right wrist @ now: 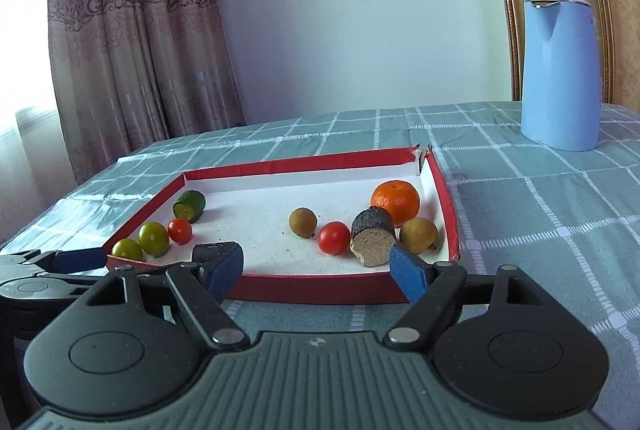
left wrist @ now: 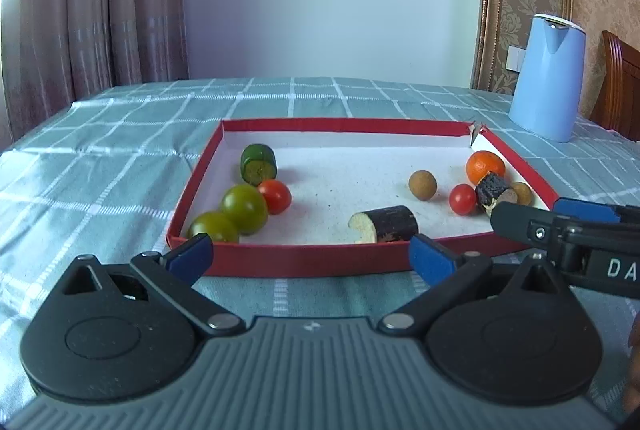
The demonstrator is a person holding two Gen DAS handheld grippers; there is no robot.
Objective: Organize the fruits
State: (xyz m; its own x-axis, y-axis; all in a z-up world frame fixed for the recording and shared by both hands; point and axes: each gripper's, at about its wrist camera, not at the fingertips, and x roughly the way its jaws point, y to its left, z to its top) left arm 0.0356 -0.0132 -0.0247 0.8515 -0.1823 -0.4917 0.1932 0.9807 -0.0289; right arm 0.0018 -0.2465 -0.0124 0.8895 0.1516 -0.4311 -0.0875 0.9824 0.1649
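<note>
A red-rimmed white tray (left wrist: pixel 288 257) (right wrist: pixel 320 288) holds the produce. At its left lie a cucumber piece (left wrist: pixel 258 164) (right wrist: pixel 189 205), two green tomatoes (left wrist: pixel 244 208) (right wrist: pixel 153 238) and a red tomato (left wrist: pixel 275 196) (right wrist: pixel 180 230). At its right lie an orange (left wrist: pixel 485 167) (right wrist: pixel 396 201), a red tomato (left wrist: pixel 463 199) (right wrist: pixel 334 237), two brown longans (left wrist: pixel 422 184) (right wrist: pixel 303 222) and a dark cut piece (left wrist: pixel 494 190) (right wrist: pixel 373 236). Another dark cut piece (left wrist: pixel 386 224) lies near the front rim. My left gripper (left wrist: pixel 310 256) is open and empty before the front rim. My right gripper (right wrist: pixel 318 264) is open and empty there too.
A light blue kettle (left wrist: pixel 547 76) (right wrist: pixel 560 70) stands on the checked green tablecloth (left wrist: pixel 120 134) behind the tray's right corner. A curtain hangs at the left and a wooden chair (left wrist: pixel 622 86) stands at the far right. The right gripper's fingers (left wrist: pixel 520 220) reach in beside the tray's right front corner.
</note>
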